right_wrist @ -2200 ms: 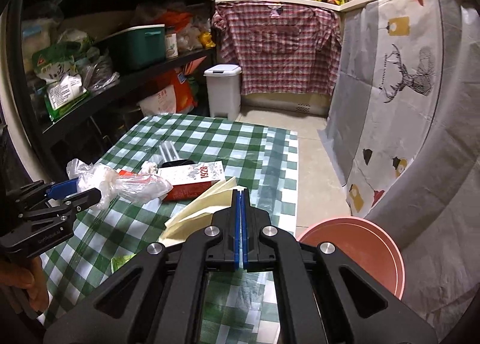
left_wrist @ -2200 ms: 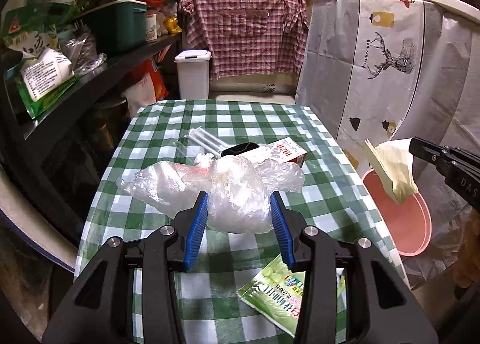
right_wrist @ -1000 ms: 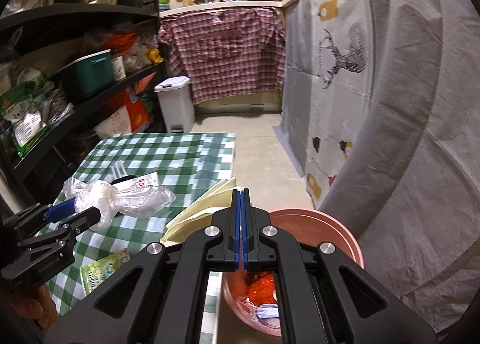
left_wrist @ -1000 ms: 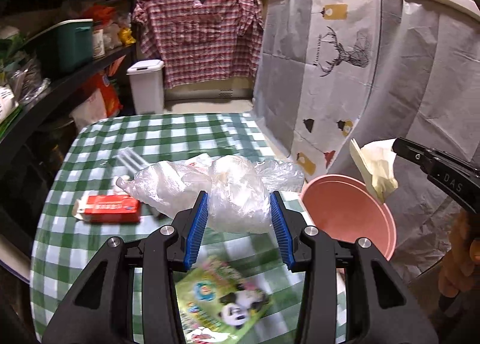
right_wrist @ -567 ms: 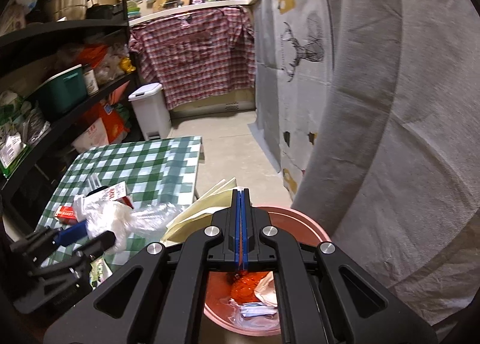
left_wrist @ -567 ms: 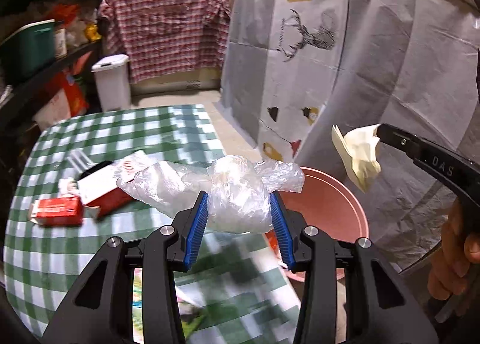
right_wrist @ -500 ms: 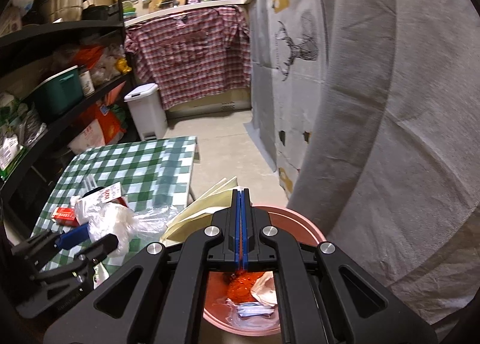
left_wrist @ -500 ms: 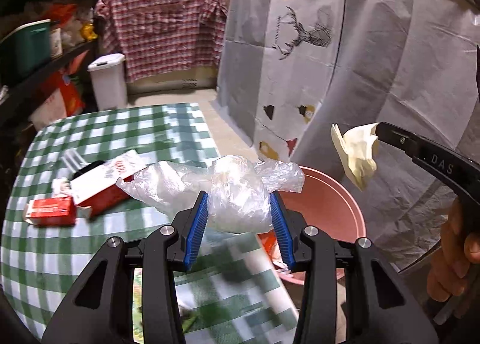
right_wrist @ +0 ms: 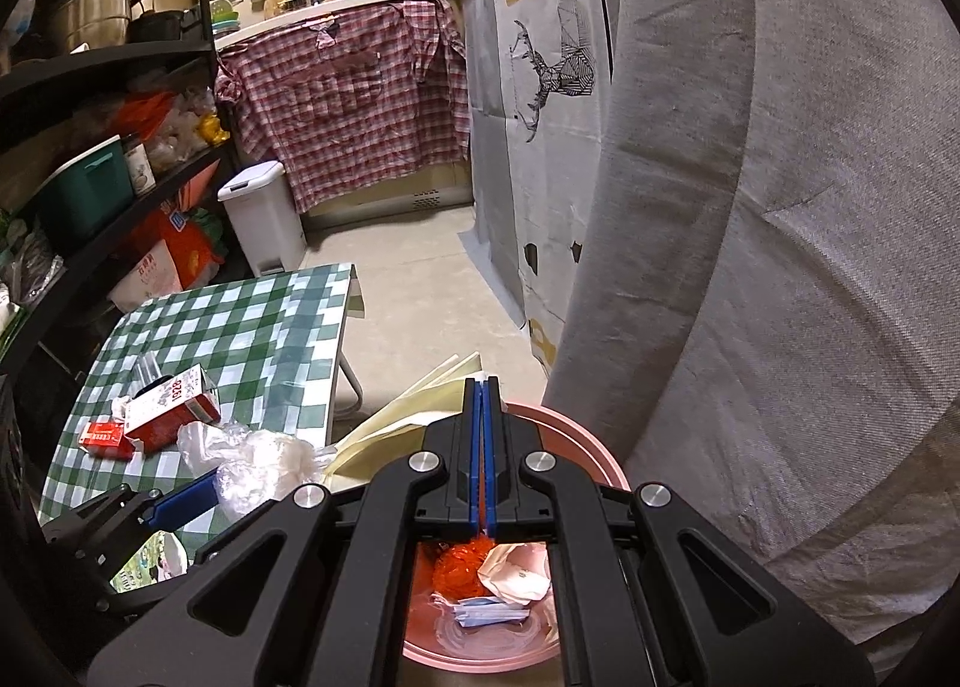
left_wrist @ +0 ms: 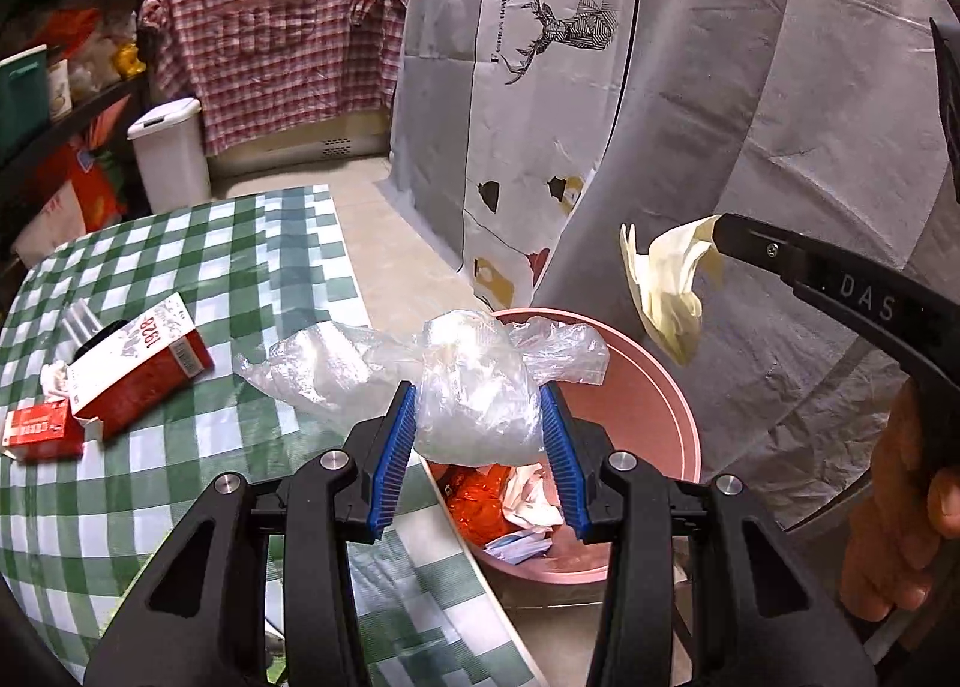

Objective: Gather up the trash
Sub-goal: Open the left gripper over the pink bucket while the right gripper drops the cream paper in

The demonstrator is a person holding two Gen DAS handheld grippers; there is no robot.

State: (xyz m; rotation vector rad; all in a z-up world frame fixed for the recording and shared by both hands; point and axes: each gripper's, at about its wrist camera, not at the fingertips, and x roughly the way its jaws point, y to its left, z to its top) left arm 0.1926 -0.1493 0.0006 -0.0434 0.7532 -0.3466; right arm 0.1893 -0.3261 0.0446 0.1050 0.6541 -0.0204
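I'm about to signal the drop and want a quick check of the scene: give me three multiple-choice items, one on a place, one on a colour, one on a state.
1. Where is the pink bin?
A. on the table
B. on the floor beside the table
C. on a shelf

2. What colour is the paper in the right gripper?
A. pale yellow
B. blue
C. black

3. How is the left gripper?
A. open, holding nothing
B. shut on the plastic bag
C. out of view

Answers:
1 B, the bin stands below the edge of the checked table.
2 A, cream sheets hang from the closed fingers.
3 B, the blue pads press the clear bag from both sides.
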